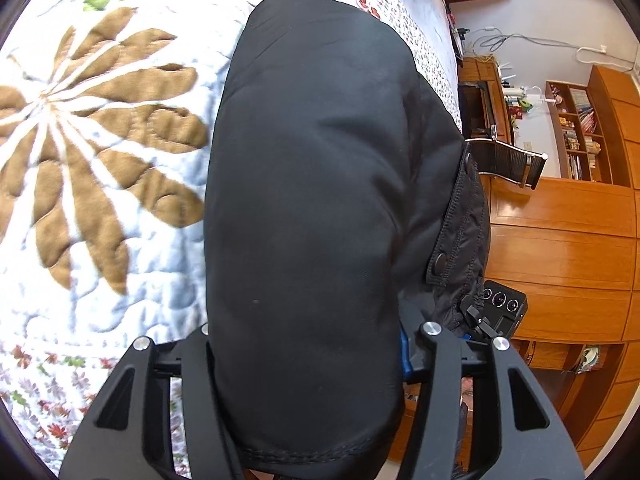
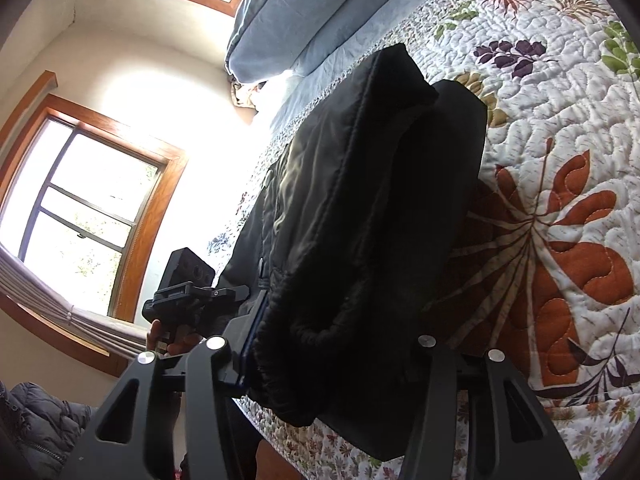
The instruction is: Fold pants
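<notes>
Black pants [image 1: 312, 200]: smooth padded fabric, stitched hem, snap button at pocket flap; fill frame centre in both views, lifted above quilt [image 1: 100, 184], which is puffy, stitched, with brown leaf pattern at left. Left gripper [image 1: 308, 364] clamps bunched fabric between narrowed jaws, pointing down toward bed. Right gripper [image 2: 332, 364] pinches gathered elastic waist edge, tilted, quilt at right. Fingertips of both hidden under cloth. Hand [image 2: 172, 340] partly seen at lower left of right view. Pillows [image 2: 296, 12] upper centre.
</notes>
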Demonstrator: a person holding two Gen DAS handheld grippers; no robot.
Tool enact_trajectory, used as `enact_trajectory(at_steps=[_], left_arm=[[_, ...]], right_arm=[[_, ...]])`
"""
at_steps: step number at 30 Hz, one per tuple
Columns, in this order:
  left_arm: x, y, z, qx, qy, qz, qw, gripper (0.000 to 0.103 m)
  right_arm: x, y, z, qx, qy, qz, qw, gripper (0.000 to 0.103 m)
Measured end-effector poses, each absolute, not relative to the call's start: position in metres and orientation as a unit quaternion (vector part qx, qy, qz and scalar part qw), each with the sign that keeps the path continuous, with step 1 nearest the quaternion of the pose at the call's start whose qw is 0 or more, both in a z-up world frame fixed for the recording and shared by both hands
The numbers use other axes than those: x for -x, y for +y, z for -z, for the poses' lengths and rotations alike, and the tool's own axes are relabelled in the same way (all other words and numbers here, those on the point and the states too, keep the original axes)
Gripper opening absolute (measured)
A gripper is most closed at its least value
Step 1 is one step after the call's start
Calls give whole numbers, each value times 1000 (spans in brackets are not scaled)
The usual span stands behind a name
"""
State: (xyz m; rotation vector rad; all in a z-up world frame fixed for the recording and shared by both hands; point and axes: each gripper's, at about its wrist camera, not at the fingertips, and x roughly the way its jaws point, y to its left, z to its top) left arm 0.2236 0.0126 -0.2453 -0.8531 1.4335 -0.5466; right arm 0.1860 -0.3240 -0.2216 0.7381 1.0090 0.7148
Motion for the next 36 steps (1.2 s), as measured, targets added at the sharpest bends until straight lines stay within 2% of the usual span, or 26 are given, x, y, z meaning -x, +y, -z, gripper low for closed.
enact_trajectory(at_steps=[11,20,36], left_arm=[[-201,81,239,404,609,194,655,52],[-217,133,242,418,587,169,673,53],[-266,153,246,421,564,173,689,54]], right_arm=[[-220,-248,231,-325,482,-370,725,50],[-265,-200,242,-322,488,-374,720,50],[-328,-180,254,-350,483,-352,721,50]])
